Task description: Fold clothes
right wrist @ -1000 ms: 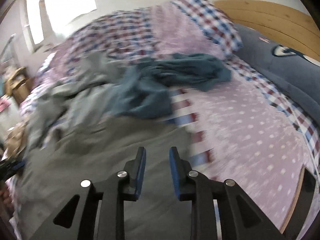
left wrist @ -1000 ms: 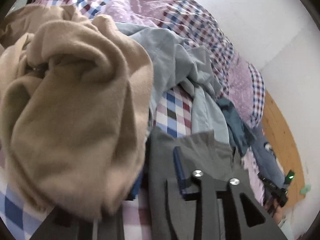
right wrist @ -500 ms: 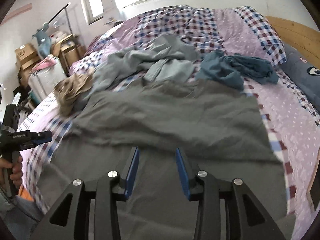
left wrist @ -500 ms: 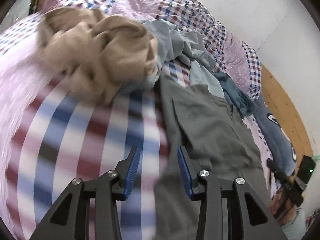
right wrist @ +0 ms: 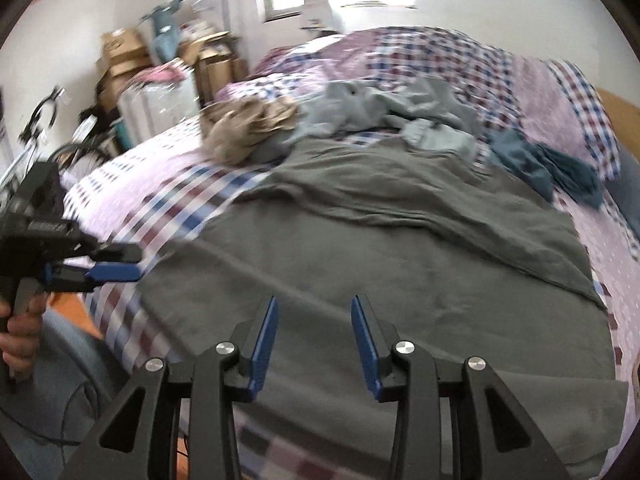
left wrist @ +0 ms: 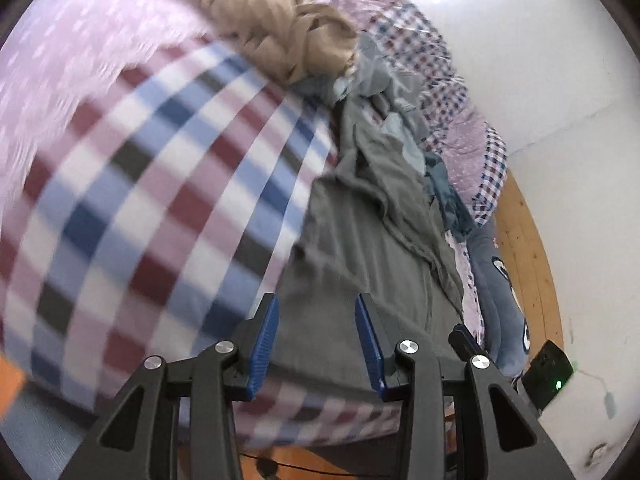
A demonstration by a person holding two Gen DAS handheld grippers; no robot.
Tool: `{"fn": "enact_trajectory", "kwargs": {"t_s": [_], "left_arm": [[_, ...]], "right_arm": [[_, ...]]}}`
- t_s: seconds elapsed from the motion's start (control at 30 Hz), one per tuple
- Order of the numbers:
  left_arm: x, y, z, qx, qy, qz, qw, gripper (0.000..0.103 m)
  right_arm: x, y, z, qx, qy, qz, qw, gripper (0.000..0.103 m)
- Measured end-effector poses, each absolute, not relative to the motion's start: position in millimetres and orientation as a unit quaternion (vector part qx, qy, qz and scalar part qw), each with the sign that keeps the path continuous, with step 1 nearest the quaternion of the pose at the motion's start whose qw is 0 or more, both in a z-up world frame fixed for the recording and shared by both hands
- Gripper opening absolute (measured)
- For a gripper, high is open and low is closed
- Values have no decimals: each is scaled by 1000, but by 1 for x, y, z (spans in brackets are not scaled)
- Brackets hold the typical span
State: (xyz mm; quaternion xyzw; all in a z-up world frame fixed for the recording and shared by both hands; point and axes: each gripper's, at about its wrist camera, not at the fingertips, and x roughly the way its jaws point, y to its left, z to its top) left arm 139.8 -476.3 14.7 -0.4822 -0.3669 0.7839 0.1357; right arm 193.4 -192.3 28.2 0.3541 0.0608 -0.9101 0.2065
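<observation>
Hovering with jaws apart and empty, the left gripper [left wrist: 316, 338] and right gripper [right wrist: 314, 338] faced the gray garment [right wrist: 400, 248] spread on the near bed [right wrist: 168, 148]; pinching both near corners evenly would likely fold it straight.

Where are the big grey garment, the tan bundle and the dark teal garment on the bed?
grey garment [right wrist: 400, 264]: right wrist view, flat middle.
tan bundle [right wrist: 244, 128]: right wrist view, centre of crumpled heap.
dark teal garment [right wrist: 548, 164]: right wrist view, bunched middle.
</observation>
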Motion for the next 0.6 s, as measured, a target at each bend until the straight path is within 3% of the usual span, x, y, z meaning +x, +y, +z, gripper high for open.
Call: {"fn": "enact_trajectory", "kwargs": {"t_s": [0.23,0.33,0.6], "left_arm": [[147,-482,-2,-492,-394,772,84,42],[146,-485,-5,-495,-397,770,71,59],[144,-484,-13,-499,-422,750,99,60]], "right_arm": [[217,-247,12,313,176,-900,247,54],[221,-266,6,298,210,-895,259,58],[229,-300,-8,267,259,-882,291,63]]}}
